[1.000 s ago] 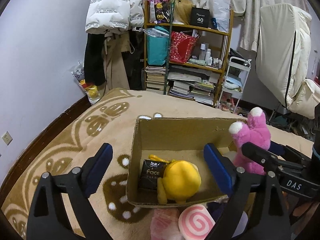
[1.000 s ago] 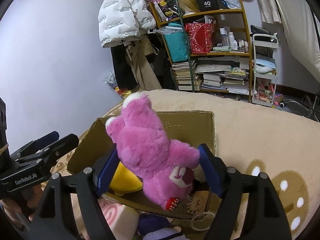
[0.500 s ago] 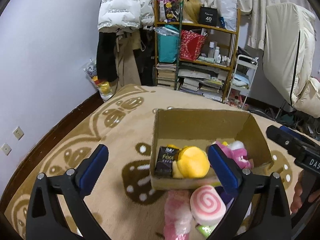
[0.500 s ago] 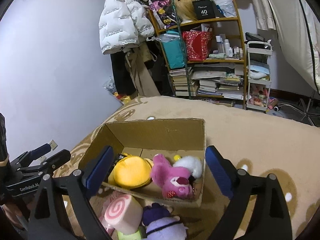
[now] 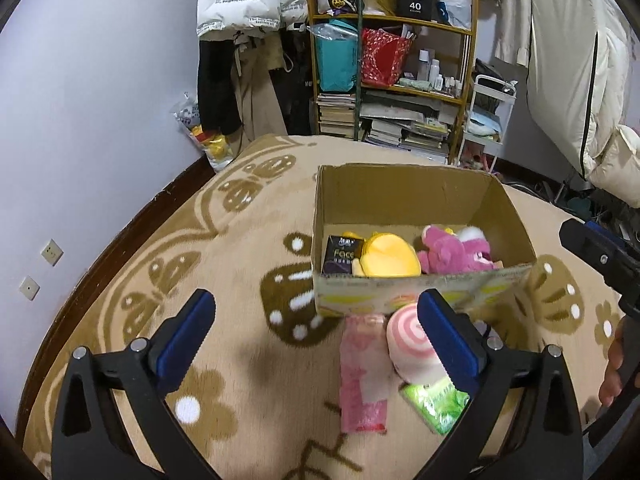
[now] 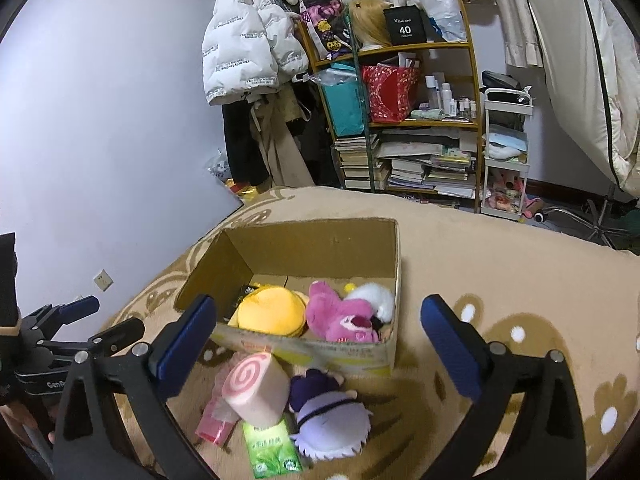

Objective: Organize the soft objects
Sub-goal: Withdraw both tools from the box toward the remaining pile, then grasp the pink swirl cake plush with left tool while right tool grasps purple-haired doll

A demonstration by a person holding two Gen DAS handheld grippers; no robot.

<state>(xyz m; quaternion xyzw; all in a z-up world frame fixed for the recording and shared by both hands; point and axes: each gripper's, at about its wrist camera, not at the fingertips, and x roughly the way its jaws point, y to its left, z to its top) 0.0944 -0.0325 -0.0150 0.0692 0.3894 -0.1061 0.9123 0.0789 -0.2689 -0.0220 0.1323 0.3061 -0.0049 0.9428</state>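
Note:
An open cardboard box (image 5: 404, 192) (image 6: 316, 240) stands on the patterned beige blanket. Inside lie a pink plush bear (image 5: 452, 254) (image 6: 340, 316), a yellow plush (image 5: 388, 256) (image 6: 272, 312) and a dark packet (image 5: 340, 254). In front of the box lie a pink swirl roll plush (image 5: 408, 344) (image 6: 256, 388), a pink packet (image 5: 362, 376) (image 6: 214, 420), a green packet (image 5: 436, 400) (image 6: 272, 448) and a purple plush (image 6: 328, 412). My left gripper (image 5: 316, 336) is open and empty above the near items. My right gripper (image 6: 320, 340) is open and empty, above the box's front edge.
A wooden shelf (image 5: 392, 80) (image 6: 404, 120) with books, bags and bottles stands behind the bed. Coats hang to its left (image 5: 240, 60). A white trolley (image 6: 504, 152) stands right of the shelf. The wall runs along the left.
My right gripper let go of the pink bear; it now lies in the box. Both grippers have pulled back from the box, and more items in front of it show.

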